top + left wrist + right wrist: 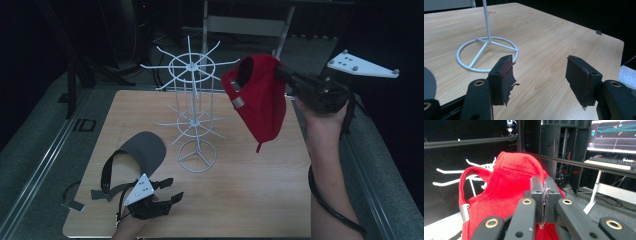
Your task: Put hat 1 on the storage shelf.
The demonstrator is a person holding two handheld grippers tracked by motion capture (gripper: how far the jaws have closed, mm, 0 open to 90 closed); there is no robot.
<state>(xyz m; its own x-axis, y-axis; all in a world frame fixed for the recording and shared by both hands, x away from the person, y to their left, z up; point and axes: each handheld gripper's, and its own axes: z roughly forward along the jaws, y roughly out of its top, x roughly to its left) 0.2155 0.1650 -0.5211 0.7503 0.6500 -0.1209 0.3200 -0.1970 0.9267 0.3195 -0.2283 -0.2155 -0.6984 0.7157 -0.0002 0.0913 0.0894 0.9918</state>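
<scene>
At the left of the desk [240, 200] a grey visor [142, 150] lies flat with its strap looped out toward the edge, apparently waiting its turn. Just beside it, near the front edge, the left gripper [167, 190] rests low with its fingers [505, 75] spread wide and nothing between them; parked close to the visor, it looks ready to reach for it. In the middle stands a white wire rack [192, 105], its round base on the desk and two tiers of bare prongs fanning out, so the headwear is probably meant to hang there. To the right, the right gripper [287, 77] is raised at about the level of the top tier, its fingers [537, 195] pinched shut on the cloth of a red cap [260, 97]. The cap hangs in the air just right of the upper prongs, its back strap opening turned toward them, a likely position for hooking it on.
</scene>
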